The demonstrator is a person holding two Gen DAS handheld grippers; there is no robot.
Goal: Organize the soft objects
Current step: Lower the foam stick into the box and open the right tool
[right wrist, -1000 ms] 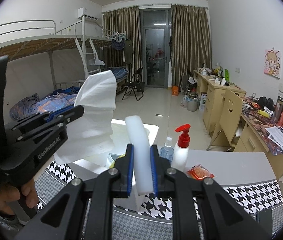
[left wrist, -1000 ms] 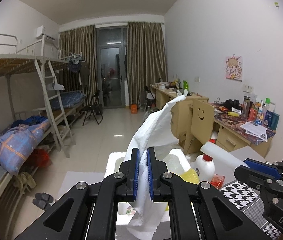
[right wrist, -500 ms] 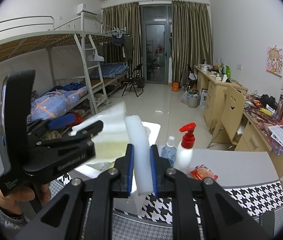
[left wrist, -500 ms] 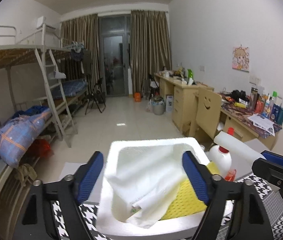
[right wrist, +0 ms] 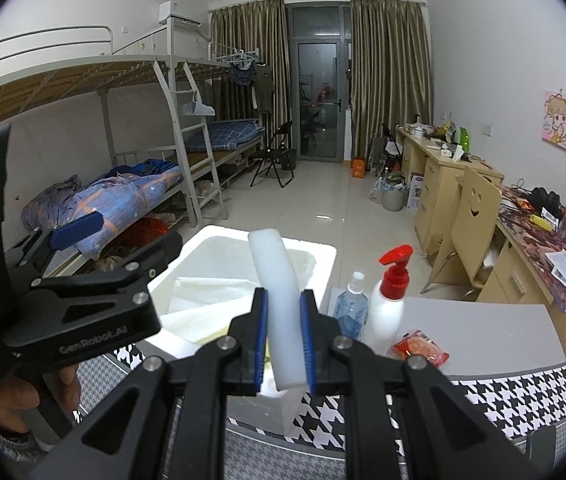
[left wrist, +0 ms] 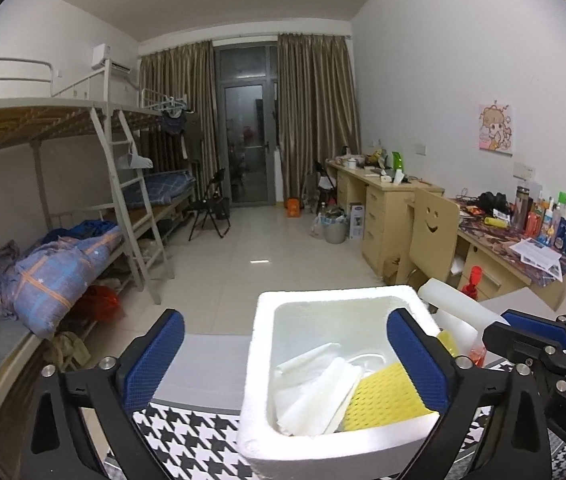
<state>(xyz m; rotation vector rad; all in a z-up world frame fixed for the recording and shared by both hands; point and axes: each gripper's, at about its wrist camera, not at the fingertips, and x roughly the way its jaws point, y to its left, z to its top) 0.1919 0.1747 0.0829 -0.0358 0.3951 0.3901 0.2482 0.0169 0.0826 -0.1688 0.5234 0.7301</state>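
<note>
A white foam box (left wrist: 257, 368) stands on the houndstooth table; it also shows in the right wrist view (right wrist: 323, 264). In it lie a white cloth (left wrist: 315, 388) and a yellow sponge (left wrist: 383, 400). My left gripper (left wrist: 283, 364) is open and empty above the box's left part. My right gripper (right wrist: 285, 340) is shut on a white foam strip (right wrist: 279, 280), held upright just right of the box; the strip also shows in the left wrist view (left wrist: 455, 308).
A clear water bottle (right wrist: 349, 308), a white pump bottle with a red top (right wrist: 389, 296) and a red snack packet (right wrist: 419, 348) stand on the table right of the box. Bunk beds are on the left, desks and a chair on the right.
My left gripper opened and let the white cloth fall into the foam box, then shifted left. My right gripper still holds the foam strip and has barely moved.
</note>
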